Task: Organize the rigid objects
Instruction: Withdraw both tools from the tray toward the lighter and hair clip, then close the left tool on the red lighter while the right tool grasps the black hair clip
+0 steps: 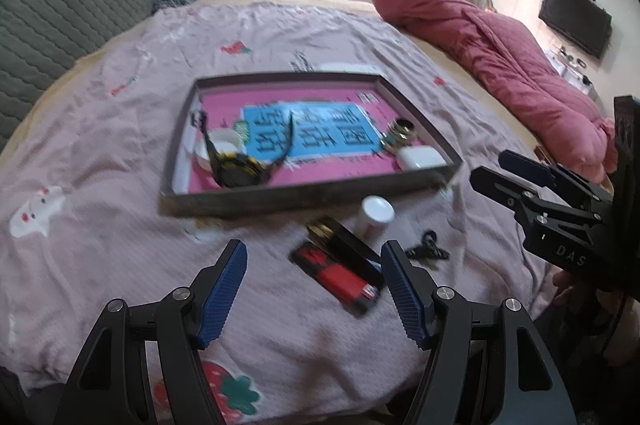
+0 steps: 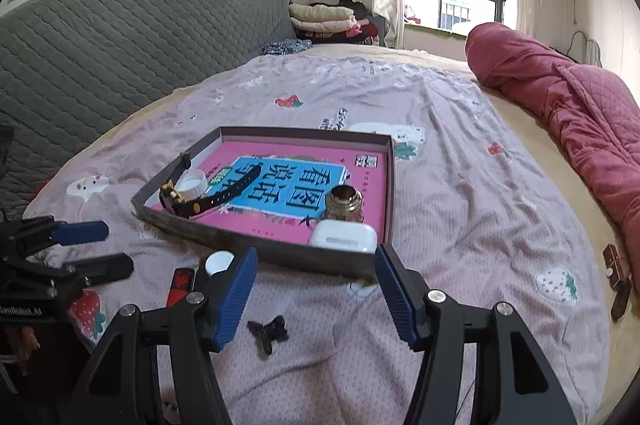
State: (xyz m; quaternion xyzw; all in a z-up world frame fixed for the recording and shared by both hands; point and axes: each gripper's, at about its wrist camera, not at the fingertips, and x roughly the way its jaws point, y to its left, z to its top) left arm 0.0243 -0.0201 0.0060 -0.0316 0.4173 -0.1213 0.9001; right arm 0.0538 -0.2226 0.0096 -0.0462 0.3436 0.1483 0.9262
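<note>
While the left gripper (image 1: 314, 295) hangs spread over the red lighter (image 1: 346, 281), only the right view — right gripper (image 2: 316, 289) also spread — shows the hair clip (image 2: 269, 335) at six o'clock.

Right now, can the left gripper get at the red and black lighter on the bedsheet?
Probably yes: the left gripper is open, and the red and black lighter lies exposed between its fingers, though a black case touches it.
</note>
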